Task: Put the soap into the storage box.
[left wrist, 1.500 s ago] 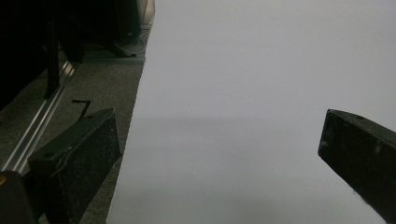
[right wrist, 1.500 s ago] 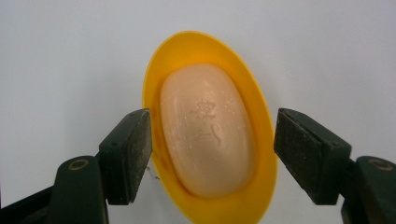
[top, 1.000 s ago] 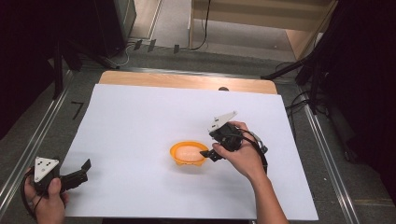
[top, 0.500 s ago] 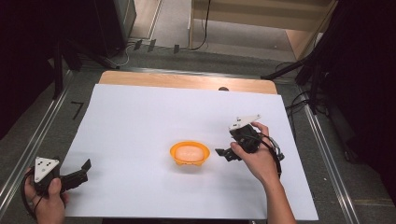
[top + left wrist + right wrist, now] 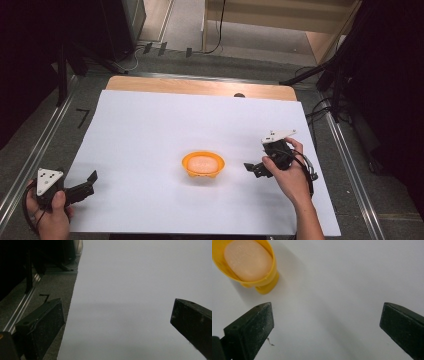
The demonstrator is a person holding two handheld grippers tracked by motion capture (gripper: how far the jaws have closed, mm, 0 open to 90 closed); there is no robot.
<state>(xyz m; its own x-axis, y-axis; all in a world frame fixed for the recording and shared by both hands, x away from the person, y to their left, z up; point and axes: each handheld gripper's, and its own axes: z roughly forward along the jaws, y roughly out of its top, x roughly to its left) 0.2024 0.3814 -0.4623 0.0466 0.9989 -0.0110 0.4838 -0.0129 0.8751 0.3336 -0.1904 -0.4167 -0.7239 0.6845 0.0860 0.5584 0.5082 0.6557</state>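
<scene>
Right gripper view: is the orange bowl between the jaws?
No, the orange bowl sits up-left of the open right gripper, clear of both jaws.

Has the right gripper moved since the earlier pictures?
Yes. The right gripper has drawn away from the orange bowl toward the paper's right edge, its jaws just opening, empty.

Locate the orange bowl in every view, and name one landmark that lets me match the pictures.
High view: the orange bowl sits near the middle of the white sheet, left of the right hand-held gripper.
Right gripper view: the bowl is at the top left, beyond the left jaw, with a pale pad inside it.
Left gripper view: the bowl is not in it.
Shared landmark: the white sheet, whose left edge runs down the left gripper view.
</scene>
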